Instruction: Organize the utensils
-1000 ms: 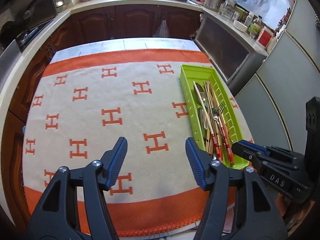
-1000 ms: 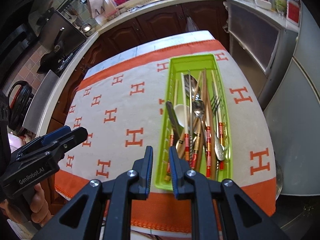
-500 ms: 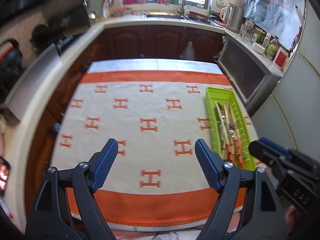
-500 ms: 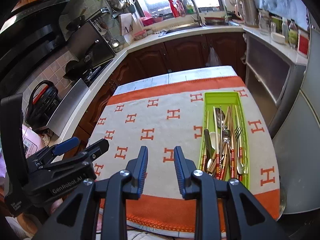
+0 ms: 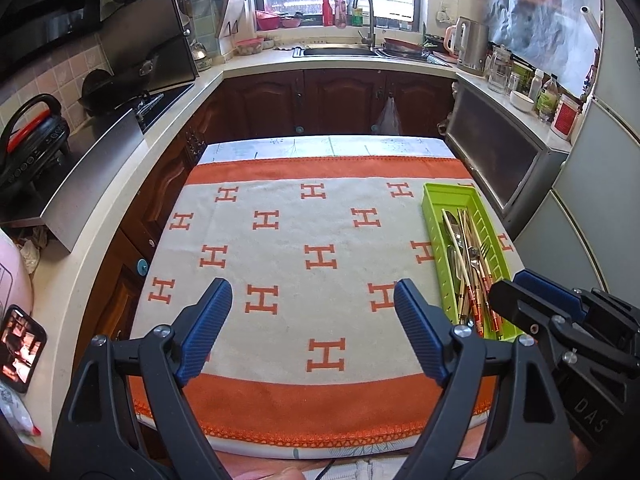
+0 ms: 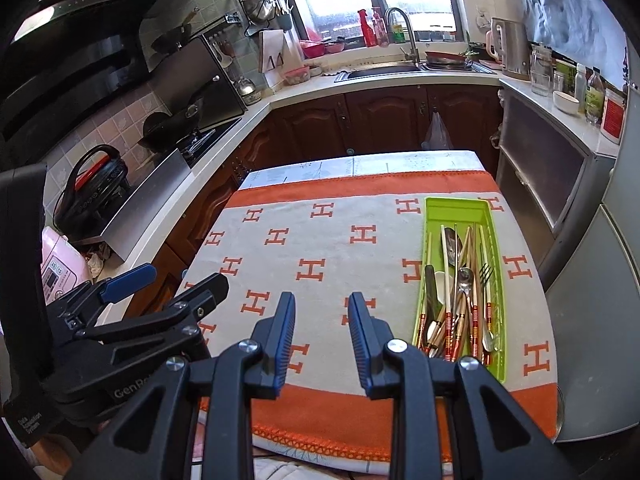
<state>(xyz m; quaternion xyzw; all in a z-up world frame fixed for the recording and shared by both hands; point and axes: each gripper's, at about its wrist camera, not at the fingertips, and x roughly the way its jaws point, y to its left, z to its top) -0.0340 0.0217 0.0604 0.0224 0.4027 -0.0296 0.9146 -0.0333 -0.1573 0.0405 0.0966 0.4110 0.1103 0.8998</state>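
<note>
A lime green cutlery tray (image 5: 434, 216) (image 6: 496, 232) lies on the right side of the table. Several utensils (image 5: 470, 268) (image 6: 460, 300) lie in it: spoons, a fork, chopsticks and red-banded handles. My left gripper (image 5: 312, 320) is wide open and empty, raised over the table's near edge, left of the tray. My right gripper (image 6: 322, 328) is open and empty, also raised near the front edge, left of the tray. Each gripper shows in the other's view: the right one (image 5: 560, 320) and the left one (image 6: 132, 304).
The table carries a cream cloth with orange H marks and orange borders (image 5: 320, 216). Dark wood cabinets and a counter with a sink (image 5: 340, 52) run around the back. A stove (image 6: 188, 136) is on the left, a grey fridge (image 6: 600, 280) on the right.
Both grippers have pulled back and risen, so the table looks smaller and the kitchen shows. The left jaws opened wider. The right jaws opened from nearly shut.
</note>
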